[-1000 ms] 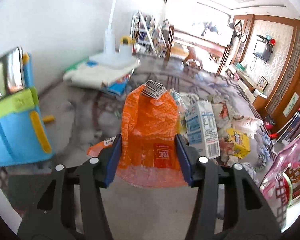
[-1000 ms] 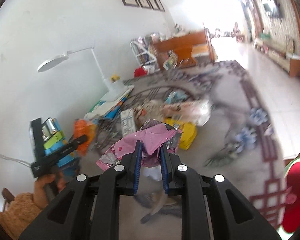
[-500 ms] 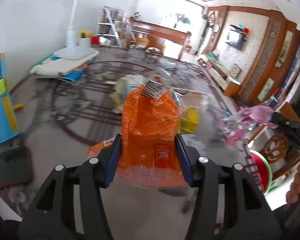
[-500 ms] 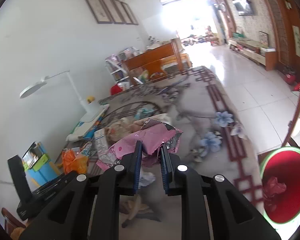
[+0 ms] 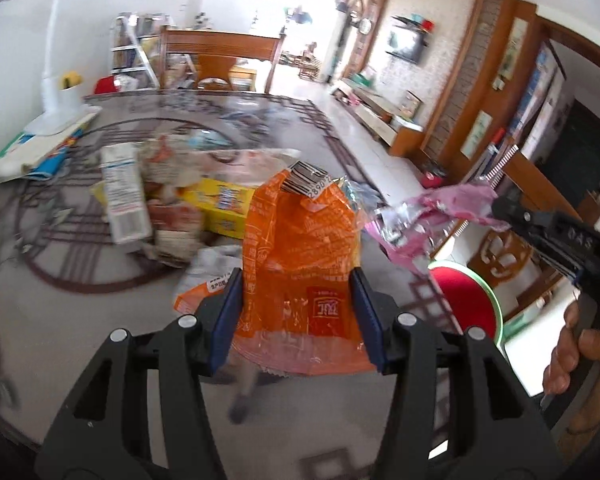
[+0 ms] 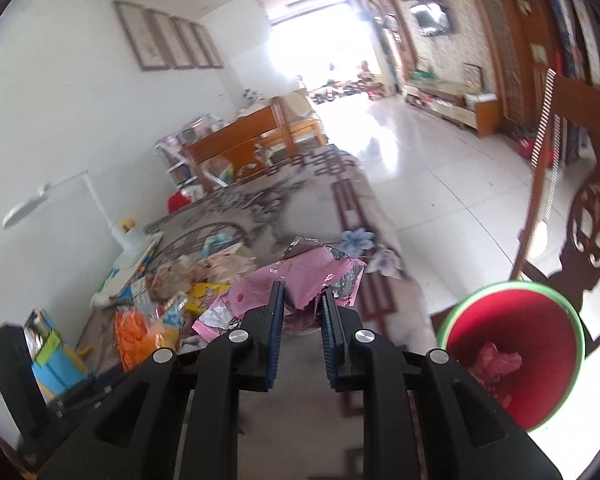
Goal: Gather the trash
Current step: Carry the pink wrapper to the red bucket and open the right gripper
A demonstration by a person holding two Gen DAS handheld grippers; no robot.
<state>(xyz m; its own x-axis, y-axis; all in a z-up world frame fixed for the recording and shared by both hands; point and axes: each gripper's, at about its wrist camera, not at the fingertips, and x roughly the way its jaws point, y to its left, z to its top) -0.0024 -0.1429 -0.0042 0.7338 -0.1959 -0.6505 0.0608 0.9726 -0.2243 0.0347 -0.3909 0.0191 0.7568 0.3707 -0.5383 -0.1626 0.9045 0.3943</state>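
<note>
- My left gripper [image 5: 296, 316] is clamped on an orange snack bag [image 5: 300, 264], blue pads pressing its two sides, the bag standing upright between them with a barcode label [image 5: 306, 178] at its top edge.
- My right gripper [image 6: 302, 332] is pinching a pink foil wrapper [image 6: 300, 280]; the jaws are pressed close together with the crumpled wrapper bunched up between and above them, silver lining showing at the edges.
- In the left wrist view that same pink wrapper [image 5: 432, 212] hangs out to the right, held by the black right gripper, with my right hand [image 5: 576, 352] on its handle at the frame's edge.
- The red bin [image 6: 516, 356] with a green rim sits on the floor low to the right of my right gripper, open, with some pink-red crumpled trash [image 6: 496, 364] already lying inside.
- From the left view the red bin [image 5: 464, 300] shows just right of the orange bag, beneath the pink wrapper.
- The remaining trash pile is on the patterned rug [image 5: 80, 248]: a white carton [image 5: 124, 200] and a yellow box [image 5: 224, 204] with crumpled wrappers around them, all blurred.
- A white desk lamp [image 6: 40, 200] stands by the wall beyond the pile.
- Behind the bin, a carved wooden chair [image 6: 588, 216] rises at the right edge.
</note>
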